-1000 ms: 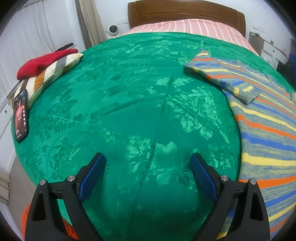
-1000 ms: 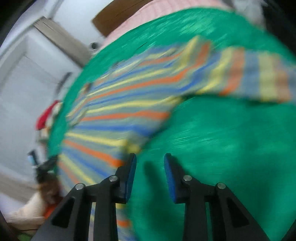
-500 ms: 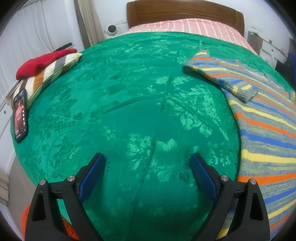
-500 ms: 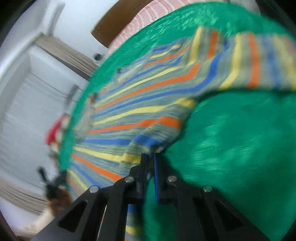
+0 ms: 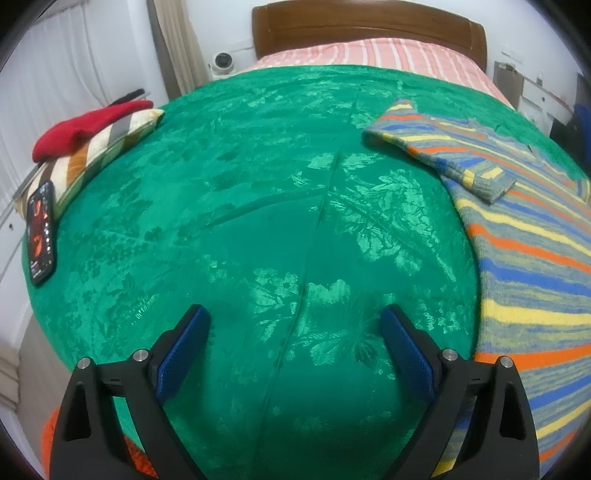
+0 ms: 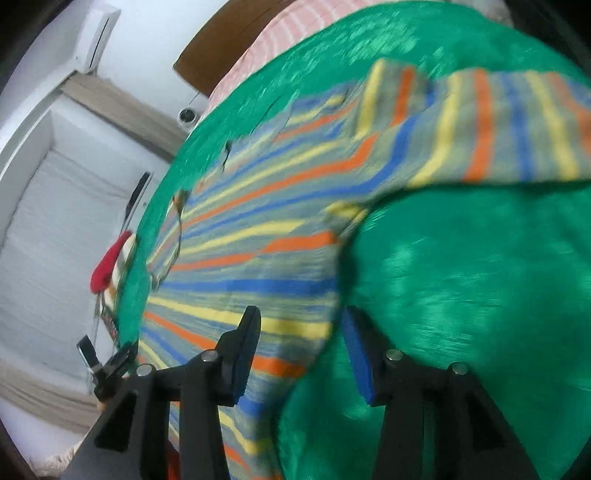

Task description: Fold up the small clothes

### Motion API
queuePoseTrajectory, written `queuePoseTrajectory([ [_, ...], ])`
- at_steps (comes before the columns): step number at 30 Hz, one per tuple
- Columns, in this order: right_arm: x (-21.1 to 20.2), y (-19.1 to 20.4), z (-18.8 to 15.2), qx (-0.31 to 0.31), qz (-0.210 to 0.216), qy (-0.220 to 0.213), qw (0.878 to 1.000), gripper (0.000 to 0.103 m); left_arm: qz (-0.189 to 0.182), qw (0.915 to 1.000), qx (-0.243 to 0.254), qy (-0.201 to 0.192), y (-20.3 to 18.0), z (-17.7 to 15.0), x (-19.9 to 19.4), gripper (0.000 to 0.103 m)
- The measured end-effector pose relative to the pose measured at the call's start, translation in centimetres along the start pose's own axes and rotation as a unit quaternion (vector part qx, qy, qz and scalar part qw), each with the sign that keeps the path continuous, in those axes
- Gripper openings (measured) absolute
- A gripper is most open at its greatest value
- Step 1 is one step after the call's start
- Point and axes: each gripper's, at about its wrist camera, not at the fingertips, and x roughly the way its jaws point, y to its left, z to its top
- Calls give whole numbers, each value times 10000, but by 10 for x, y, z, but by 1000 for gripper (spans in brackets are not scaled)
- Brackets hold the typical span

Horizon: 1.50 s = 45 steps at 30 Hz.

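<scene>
A striped sweater (image 5: 528, 266) in grey, blue, yellow and orange lies flat on the green bedspread (image 5: 258, 206), at the right of the left wrist view. One sleeve (image 5: 443, 151) is folded across it. My left gripper (image 5: 295, 332) is open and empty over bare bedspread, left of the sweater. In the right wrist view the sweater (image 6: 266, 236) fills the middle, with its other sleeve (image 6: 491, 129) stretched to the right. My right gripper (image 6: 299, 339) is open, its jaws on either side of the sweater's side edge, holding nothing.
A striped pillow (image 5: 96, 155) with a red garment (image 5: 85, 125) on it lies at the bed's left edge, and a phone (image 5: 40, 236) lies beside it. The wooden headboard (image 5: 369, 26) and a pink striped sheet (image 5: 369, 55) are at the far end.
My right gripper shut near the sweater's side edge half a second ago and has now opened, letting go. The left gripper has stayed open and almost still.
</scene>
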Motion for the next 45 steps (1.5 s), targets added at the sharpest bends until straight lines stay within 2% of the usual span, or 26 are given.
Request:
queuePoseTrajectory([
  [1, 5, 2, 0, -18, 125, 1, 9999, 42, 6, 10000, 7, -9, 0, 0, 0, 95],
  [2, 9, 3, 1, -18, 246, 62, 9997, 20, 3, 10000, 7, -9, 0, -1, -1, 95],
  [3, 11, 2, 2, -6, 210, 122, 9997, 7, -12, 10000, 5, 0, 0, -1, -1, 95],
  [5, 7, 2, 3, -21, -41, 84, 10000, 7, -44, 10000, 2, 19, 1, -1, -1, 95],
  [8, -3, 14, 1, -403, -773, 88, 9961, 7, -37, 10000, 6, 33, 2, 1, 1, 96],
  [10, 2, 12, 0, -456, -1007, 168, 9937, 6, -23, 10000, 27, 32, 1, 1, 2, 97],
  [13, 10, 8, 0, -389, -1111, 182, 9929, 7, -45, 10000, -1, 53, 3, 0, 1, 97],
  [19, 0, 8, -2, -444, -1151, 142, 9923, 10, -15, 9999, -93, 96, 4, -1, 3, 101],
  [21, -6, 11, -4, -567, -1292, 133, 9899, 13, 9, 9999, -86, 88, 4, -1, 3, 102],
  [23, -15, 11, -6, -547, -1414, 74, 9884, 21, 14, 9999, -95, 81, 4, -1, 3, 102],
  [24, -19, 12, -7, -554, -1512, 34, 9869, 21, 15, 9999, -106, 82, 4, -1, 4, 102],
  [27, -35, 19, -13, -778, -1974, -133, 9771, 25, 35, 9999, -130, 66, 4, -2, 4, 103],
  [29, -47, 28, -16, -890, -2006, -260, 9753, 25, 80, 9999, -115, 41, 2, -3, 5, 103],
  [33, -59, 65, -26, -1273, -1606, -394, 9780, 25, 142, 9998, -112, 1, 1, -3, 4, 103],
  [37, -39, 88, -40, -1549, -1180, -84, 9808, 26, 158, 9998, -86, -36, 0, -4, 4, 103],
  [39, -20, 83, -49, -1593, -1307, 192, 9783, 26, 136, 9999, -72, -47, 1, -5, 4, 103],
  [41, -3, 68, -57, -1640, -1686, 477, 9708, 26, 111, 9999, -65, -61, 2, -5, 4, 103],
  [43, -6, 57, -64, -1767, -2013, 410, 9626, 26, 113, 9999, -47, -76, 3, -6, 3, 103],
  [45, -19, 48, -65, -1576, -1955, 296, 9675, 28, 136, 9999, -36, -72, 2, -6, 3, 103],
])
